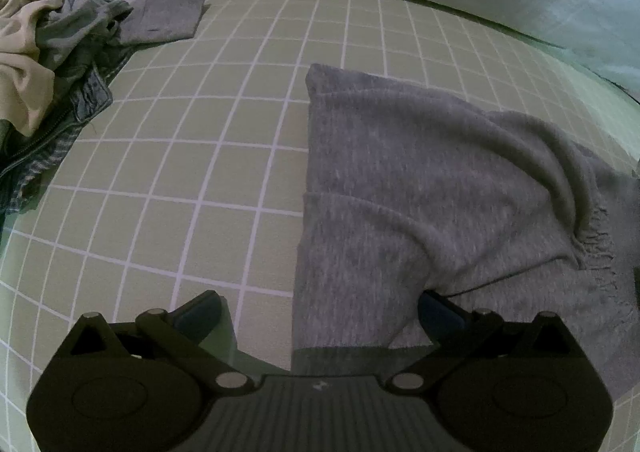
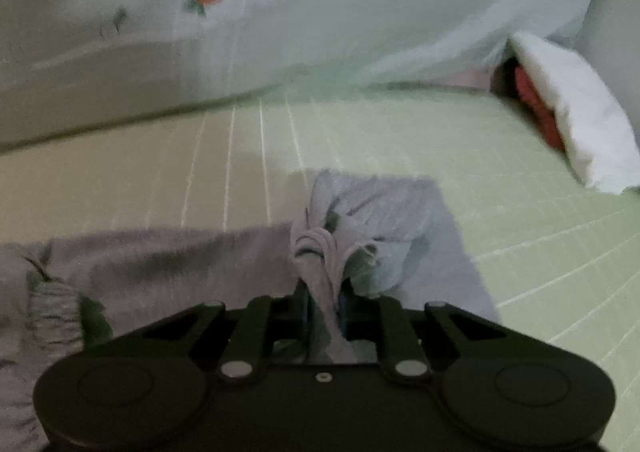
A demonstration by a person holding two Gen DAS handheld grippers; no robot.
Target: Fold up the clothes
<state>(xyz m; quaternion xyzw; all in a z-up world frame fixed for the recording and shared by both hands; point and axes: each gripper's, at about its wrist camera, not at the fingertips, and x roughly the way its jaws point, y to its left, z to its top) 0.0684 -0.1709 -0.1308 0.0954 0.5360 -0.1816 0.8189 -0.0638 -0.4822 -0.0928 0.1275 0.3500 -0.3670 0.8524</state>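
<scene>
Left gripper (image 1: 318,310) hangs with fingers spread wide over the left edge of the grey garment (image 1: 420,180); nothing is between them, though the right finger (image 1: 438,310) sits under or against a raised fold — I cannot tell which. Garment lies on the green grid mat (image 1: 200,156), from centre out to 3 o'clock in the left wrist view. Pile of unfolded clothes (image 1: 52,64) at 10 o'clock, well apart, with one folded grey piece (image 1: 164,18) beside it.

Right gripper (image 2: 323,306) is pressed together on a bunched ridge of the same garment, grey garment (image 2: 168,264), at 6 o'clock in its own view; cloth runs up between the pads. White pillow (image 2: 576,124) at 2 o'clock, clear of the work.

Risks, as I judge them:
- Pinch looks thick and uneven — it may hold several layers, so lifting could drag the whole bundle instead of one edge.
- Only one side is held; pulling would likely skew the cloth and wrinkle the flat part.
- Left finger could snag the fold when it closes or lifts.
- Right view is blurred, so how deep the grip goes is uncertain; a shallow bite may slip.
</scene>
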